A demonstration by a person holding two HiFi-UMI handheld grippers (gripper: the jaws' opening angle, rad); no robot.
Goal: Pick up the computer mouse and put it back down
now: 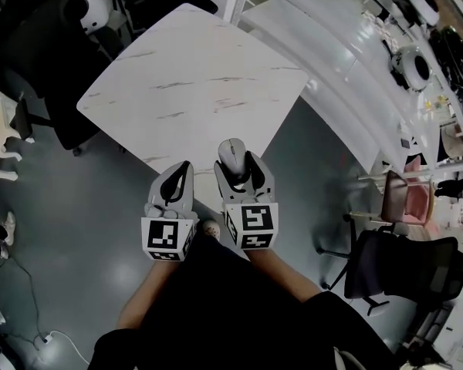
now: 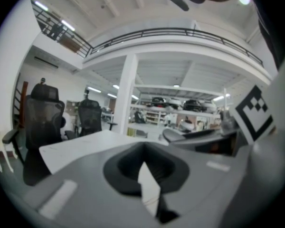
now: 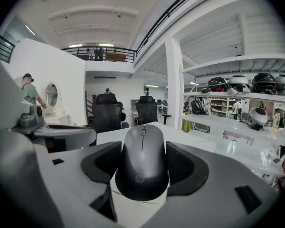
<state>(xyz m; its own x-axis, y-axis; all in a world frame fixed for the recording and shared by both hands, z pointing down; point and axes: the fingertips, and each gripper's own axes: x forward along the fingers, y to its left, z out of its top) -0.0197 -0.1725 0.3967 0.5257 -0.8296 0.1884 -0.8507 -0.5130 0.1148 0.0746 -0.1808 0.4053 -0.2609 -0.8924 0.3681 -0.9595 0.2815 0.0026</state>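
A dark grey computer mouse [image 1: 231, 156] sits between the jaws of my right gripper [image 1: 238, 168], over the near corner of the white marble-look table [image 1: 193, 75]. In the right gripper view the mouse [image 3: 142, 163] fills the gap and both black pads press its sides, so this gripper is shut on it. White table top shows just beneath it; I cannot tell whether it touches. My left gripper [image 1: 179, 177] hovers just left of the right one at the table's near edge. Its jaws are together with nothing between them, as the left gripper view [image 2: 143, 167] confirms.
A black office chair [image 1: 54, 75] stands left of the table, with another [image 1: 401, 264] and a pink chair [image 1: 409, 195] to the right. A long white counter [image 1: 355, 60] runs along the right. Grey floor surrounds the table.
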